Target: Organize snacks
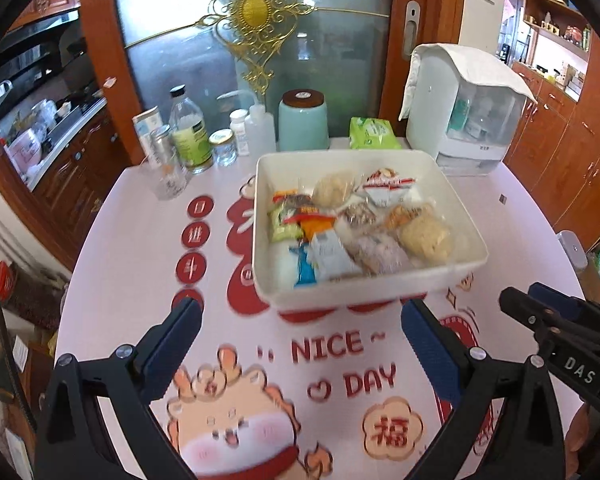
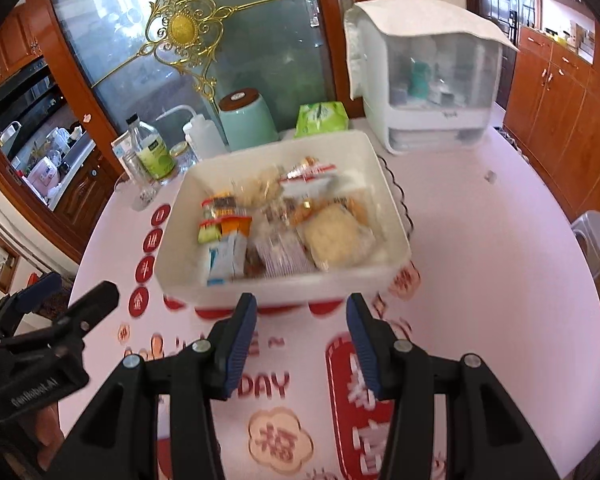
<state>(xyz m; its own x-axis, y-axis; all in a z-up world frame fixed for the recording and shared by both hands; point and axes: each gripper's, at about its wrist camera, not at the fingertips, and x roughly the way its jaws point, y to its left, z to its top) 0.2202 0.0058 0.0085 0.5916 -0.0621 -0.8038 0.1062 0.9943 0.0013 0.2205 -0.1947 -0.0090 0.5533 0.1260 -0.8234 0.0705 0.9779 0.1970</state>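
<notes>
- We hold the left gripper [image 1: 300, 344] low over the near part of the table [image 1: 140, 240], fingers spread wide and empty – nothing between the blue pads [image 1: 428, 344].
- Right gripper [image 2: 302, 340] sits just beside it on the right, also parted and holding nothing; its gap is narrower than the left's.
- White bin [image 1: 380, 288] stands mid-table, just beyond both sets of fingertips, near wall facing us.
- Snacks [image 1: 348, 224] are all inside the bin: wrapped cakes on the right, small colourful packets on the left, piled loosely and overlapping.
- No loose snack shows on the tablecloth, so we judge the collecting part is largely done; what remains may be tidying inside the bin or moving it.
- Both tools point straight at the bin's near wall – likely staged to reach in or to take the bin from two sides; can't tell which.
- Far edge holds bottles [image 1: 190, 136], a teal canister [image 1: 303, 120], a green wipes pack [image 1: 374, 133] and a white covered appliance [image 1: 460, 112], well apart from the grippers.
- Frames are motion-blurred, so packet labels are unreadable.
</notes>
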